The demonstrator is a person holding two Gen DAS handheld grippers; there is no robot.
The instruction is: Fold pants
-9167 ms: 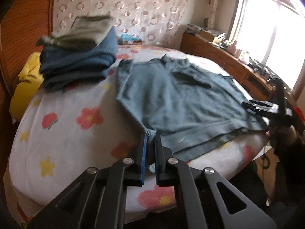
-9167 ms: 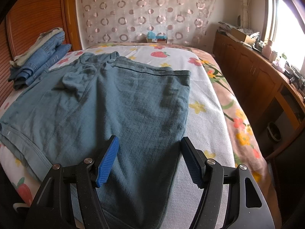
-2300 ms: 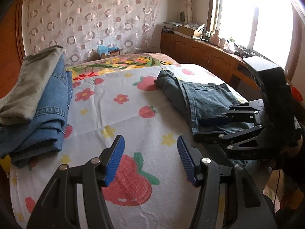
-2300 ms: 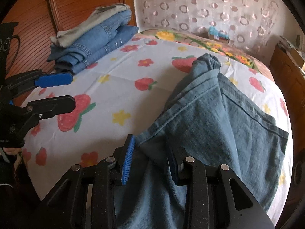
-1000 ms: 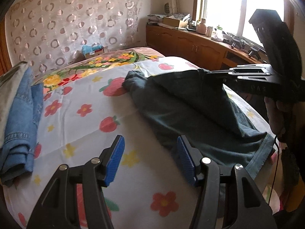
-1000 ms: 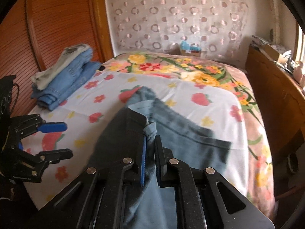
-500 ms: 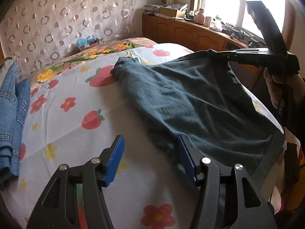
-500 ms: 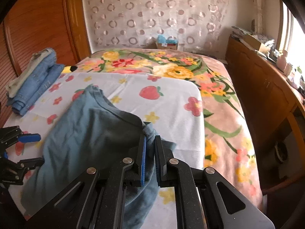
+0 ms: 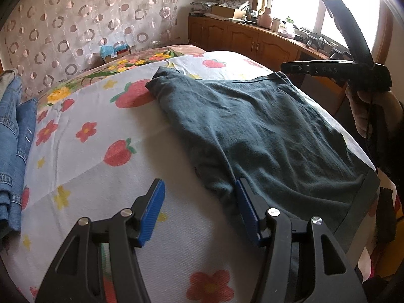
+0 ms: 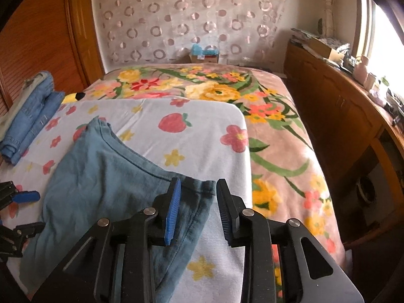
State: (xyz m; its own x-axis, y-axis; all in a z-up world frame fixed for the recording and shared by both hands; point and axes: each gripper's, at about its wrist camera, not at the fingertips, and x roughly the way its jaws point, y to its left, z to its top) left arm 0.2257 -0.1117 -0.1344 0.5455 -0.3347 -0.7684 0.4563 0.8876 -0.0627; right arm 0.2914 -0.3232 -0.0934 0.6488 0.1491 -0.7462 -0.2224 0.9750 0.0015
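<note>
The blue-grey pants (image 9: 257,131) lie flat and folded over on the white flowered sheet (image 9: 101,131), reaching from the bed's middle to its near right edge. They also show in the right wrist view (image 10: 106,176). My left gripper (image 9: 199,209) is open and empty, low over the pants' near left edge. My right gripper (image 10: 197,199) is open just above the pants' far right corner, holding nothing. It also shows at the right of the left wrist view (image 9: 285,68). The left gripper shows at the left edge of the right wrist view (image 10: 25,209).
A stack of folded jeans (image 9: 15,136) lies at the bed's left side, also in the right wrist view (image 10: 27,113). A flowered blanket (image 10: 272,131) covers the bed beyond the sheet. Wooden cabinets (image 10: 341,116) run along the right wall under the window.
My right gripper has laid the pants' corner down on the sheet and opened, letting it go. The pants now lie flat. My left gripper has stayed open.
</note>
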